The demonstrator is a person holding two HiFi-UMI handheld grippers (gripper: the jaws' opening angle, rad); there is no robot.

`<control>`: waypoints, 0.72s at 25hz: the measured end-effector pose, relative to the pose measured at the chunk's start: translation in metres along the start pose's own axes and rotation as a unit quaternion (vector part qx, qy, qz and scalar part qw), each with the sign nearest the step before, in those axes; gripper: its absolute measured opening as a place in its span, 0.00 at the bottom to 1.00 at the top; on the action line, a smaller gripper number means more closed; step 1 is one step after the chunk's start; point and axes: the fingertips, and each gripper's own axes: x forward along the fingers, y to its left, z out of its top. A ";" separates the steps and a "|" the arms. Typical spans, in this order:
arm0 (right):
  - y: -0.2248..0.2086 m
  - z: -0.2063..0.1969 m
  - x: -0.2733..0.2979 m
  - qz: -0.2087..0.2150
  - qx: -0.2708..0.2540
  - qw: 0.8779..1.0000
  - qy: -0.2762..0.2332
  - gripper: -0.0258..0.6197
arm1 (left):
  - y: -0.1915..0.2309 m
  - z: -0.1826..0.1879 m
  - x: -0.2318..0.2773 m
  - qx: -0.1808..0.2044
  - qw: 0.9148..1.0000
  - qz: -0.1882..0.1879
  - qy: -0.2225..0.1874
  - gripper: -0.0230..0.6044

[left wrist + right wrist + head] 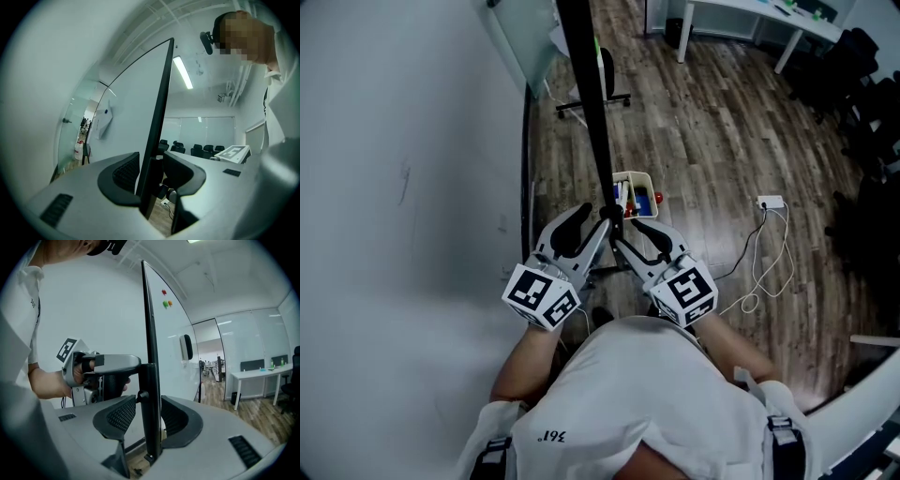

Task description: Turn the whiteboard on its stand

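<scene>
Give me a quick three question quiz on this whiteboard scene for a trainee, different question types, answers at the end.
1. True or false: the right gripper is shut on the black-framed white whiteboard.
2. In the head view, what stands on the brown wooden floor just beyond the board's frame? A) a small white tub of coloured items B) a red bucket C) a folded ladder
3. Fill in: between the fingers of the left gripper runs the board's black ____.
Key: 1 false, its fingers stand apart around the frame edge. 2 A. 3 frame edge.
</scene>
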 end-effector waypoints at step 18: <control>-0.004 0.021 0.031 0.000 -0.004 1.000 -0.013 0.31 | -0.006 0.038 0.046 0.067 0.998 0.022 -0.005 0.27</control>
